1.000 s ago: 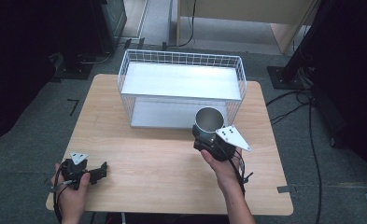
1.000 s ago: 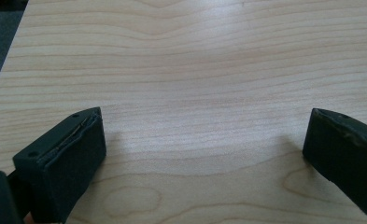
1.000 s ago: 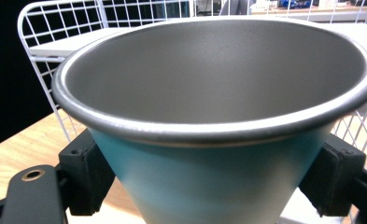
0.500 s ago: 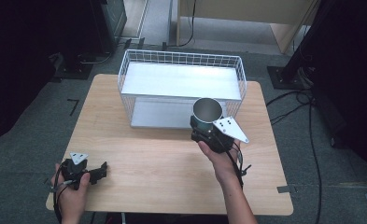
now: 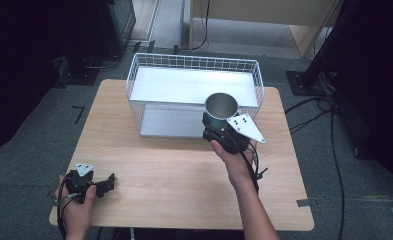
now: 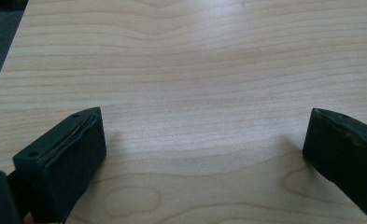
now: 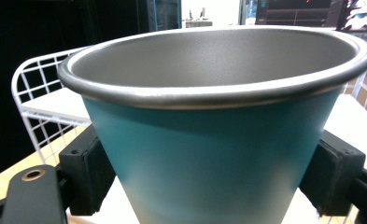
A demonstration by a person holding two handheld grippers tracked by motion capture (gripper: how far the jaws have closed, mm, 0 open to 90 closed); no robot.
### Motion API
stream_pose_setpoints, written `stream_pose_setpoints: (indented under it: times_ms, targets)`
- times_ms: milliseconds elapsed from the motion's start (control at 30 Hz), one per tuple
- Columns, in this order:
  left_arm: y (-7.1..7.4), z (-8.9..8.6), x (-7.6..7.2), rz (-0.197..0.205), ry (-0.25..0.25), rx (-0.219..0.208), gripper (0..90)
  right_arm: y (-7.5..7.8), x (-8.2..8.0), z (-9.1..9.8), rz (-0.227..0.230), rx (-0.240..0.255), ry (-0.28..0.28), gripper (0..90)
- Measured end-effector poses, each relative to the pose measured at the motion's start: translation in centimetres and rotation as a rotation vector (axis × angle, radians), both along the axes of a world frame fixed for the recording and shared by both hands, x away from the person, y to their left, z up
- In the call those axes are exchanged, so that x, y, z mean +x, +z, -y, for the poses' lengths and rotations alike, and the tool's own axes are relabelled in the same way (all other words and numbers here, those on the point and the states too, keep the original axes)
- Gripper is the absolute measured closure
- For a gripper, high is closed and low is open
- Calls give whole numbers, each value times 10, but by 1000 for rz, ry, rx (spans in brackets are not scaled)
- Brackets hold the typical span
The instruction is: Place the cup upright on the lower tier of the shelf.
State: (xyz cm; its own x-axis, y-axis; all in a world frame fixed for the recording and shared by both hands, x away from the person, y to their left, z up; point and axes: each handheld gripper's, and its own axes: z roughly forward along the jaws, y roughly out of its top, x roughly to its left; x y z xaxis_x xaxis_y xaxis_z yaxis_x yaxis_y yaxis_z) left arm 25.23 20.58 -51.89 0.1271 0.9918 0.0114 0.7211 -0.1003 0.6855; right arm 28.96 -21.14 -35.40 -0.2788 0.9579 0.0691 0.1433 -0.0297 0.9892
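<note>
Cup at the basket's front wall

Right gripper (image 5: 215, 131) pinches the upright cup (image 5: 220, 111) before the basket (image 5: 194, 62); left gripper (image 5: 104, 184) spread, idle.

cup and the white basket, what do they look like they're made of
The cup looks like metal: matte grey inside with a rolled bare rim, and a smooth teal coating outside, likely paint or powder coat. The basket looks like white-coated wire: thin rods crossing in an open grid. Its flat white shelf could be coated sheet metal; hard to tell.

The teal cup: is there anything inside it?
The cup, held by the right gripper, shows bare grey metal walls inside. Its bottom is hidden below the rim, so I cannot tell.
</note>
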Motion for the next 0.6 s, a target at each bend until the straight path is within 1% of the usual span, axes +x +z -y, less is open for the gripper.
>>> stream_pose_setpoints:
  times_ms: [167, 300, 433, 533, 600]
  targets:
    - [0, 0, 0, 0, 0, 0, 0, 11, 6, -3, 28, -12, 4, 170]
    - [0, 0, 0, 0, 0, 0, 0, 21, 12, -6, 44, -13, -4, 170]
    - [0, 0, 0, 0, 0, 0, 0, 26, 17, -7, 55, -16, -9, 170]
    - [0, 0, 0, 0, 0, 1, 0, 32, 24, -8, 68, -14, -24, 170]
    - [0, 0, 0, 1, 0, 0, 0, 33, 25, -8, 70, -13, -27, 170]
